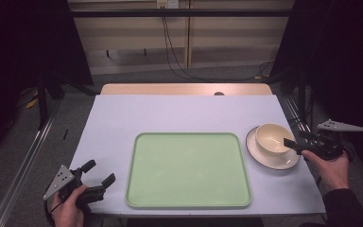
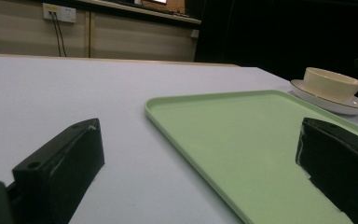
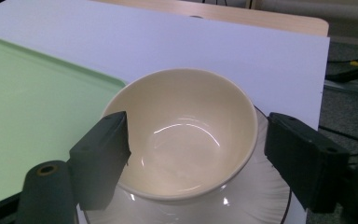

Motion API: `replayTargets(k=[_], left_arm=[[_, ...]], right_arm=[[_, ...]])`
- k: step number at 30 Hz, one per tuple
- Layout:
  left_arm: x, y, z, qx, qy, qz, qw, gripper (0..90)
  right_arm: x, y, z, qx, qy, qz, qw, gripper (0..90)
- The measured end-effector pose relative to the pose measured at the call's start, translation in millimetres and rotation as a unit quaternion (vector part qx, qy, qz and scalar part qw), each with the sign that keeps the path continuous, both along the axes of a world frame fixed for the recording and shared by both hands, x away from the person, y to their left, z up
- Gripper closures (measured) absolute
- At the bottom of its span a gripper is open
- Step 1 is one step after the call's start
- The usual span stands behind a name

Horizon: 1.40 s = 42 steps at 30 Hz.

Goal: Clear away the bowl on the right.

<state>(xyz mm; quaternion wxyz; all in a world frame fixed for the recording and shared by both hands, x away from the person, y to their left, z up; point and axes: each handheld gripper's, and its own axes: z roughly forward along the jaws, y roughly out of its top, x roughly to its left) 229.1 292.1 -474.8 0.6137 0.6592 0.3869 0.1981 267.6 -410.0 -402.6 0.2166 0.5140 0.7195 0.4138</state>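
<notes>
On the pale table (image 1: 179, 111) we note first the green tray (image 1: 188, 170), lying flat and bare at the near middle, which we judge is kept free as the place to set things down. Right of it, just beside its far right corner, sits the white saucer (image 1: 263, 158) with the cream bowl (image 1: 272, 137) upright on it, both off the tray and within easy reach of the right hand (image 1: 334, 166). We see the right gripper (image 1: 290, 144) brought in low from the right, its jaws spread with one over the bowl's inside and one outside the rim, not yet pinching; in the right gripper view the bowl (image 3: 186, 133) sits between the two black jaws, a pose that we judge suits gripping the wall. At the near left corner the left gripper (image 1: 99, 172) rests in the left hand (image 1: 68, 208), jaws spread, holding nothing, pointing across toward the tray (image 2: 261, 140), apparently waiting.
</notes>
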Motion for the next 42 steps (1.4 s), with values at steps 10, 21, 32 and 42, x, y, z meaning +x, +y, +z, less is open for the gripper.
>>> replayTargets(k=[10, 21, 32, 42], left_arm=[[0.2, -0.1, -0.1, 0.001, -0.001, -0.003, 1.0000, 1.0], [0.2, -0.3, -0.1, 0.003, 0.000, -0.001, 1.0000, 1.0], [0.6, -0.2, -0.3, 0.002, 0.001, -0.005, 1.0000, 1.0], [0.9, -0.4, -0.4, 0.002, 0.002, -0.005, 1.0000, 1.1]], right_arm=[[27.4, -2.5, -4.3, -0.039, 0.046, 0.003, 0.9982, 20.7], [53.6, -4.0, -16.8, -0.072, 0.087, -0.006, 0.9936, 21.2], [58.1, -5.2, -27.4, -0.068, 0.123, 0.002, 0.9900, 42.1], [63.2, -10.8, -39.0, -0.052, 0.165, 0.004, 0.9850, 55.3]])
